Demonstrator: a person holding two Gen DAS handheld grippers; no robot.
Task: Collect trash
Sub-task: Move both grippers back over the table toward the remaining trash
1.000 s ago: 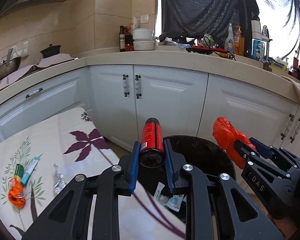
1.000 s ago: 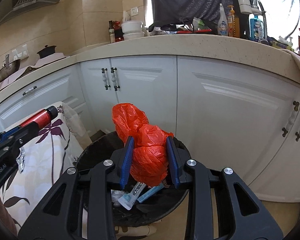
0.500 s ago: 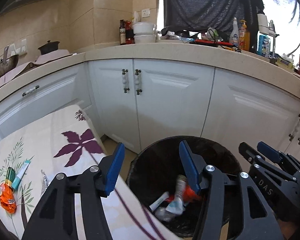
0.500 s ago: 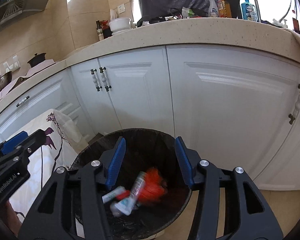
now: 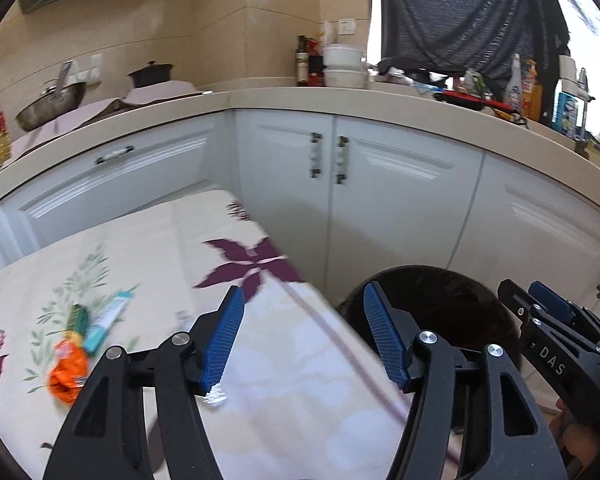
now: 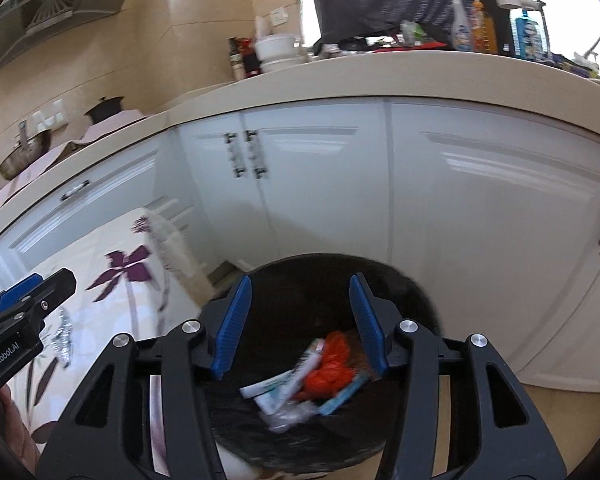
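My left gripper (image 5: 304, 336) is open and empty over the right edge of the floral-cloth table (image 5: 292, 392), beside the black bin (image 5: 440, 304). On the cloth to its left lie an orange wrapper (image 5: 68, 372), a light blue tube (image 5: 108, 320), a green packet (image 5: 77, 316) and a clear wrapper (image 5: 214, 394). My right gripper (image 6: 300, 320) is open and empty above the bin (image 6: 420, 300). Inside it lie the orange bag (image 6: 328, 368), white and blue tubes (image 6: 284, 384) and other wrappers. The left gripper shows at the left edge of the right wrist view (image 6: 24, 304).
White cabinet doors (image 5: 400, 208) stand close behind the bin under a beige counter (image 5: 380, 108) crowded with bottles, bowls and a pan. A foil wrapper (image 6: 62, 340) lies on the cloth. Tan floor (image 6: 560, 420) shows to the right of the bin.
A second ago the left gripper held a red can and the right an orange bag; both opened and dropped them into the bin. The left gripper has since swung left toward the table.
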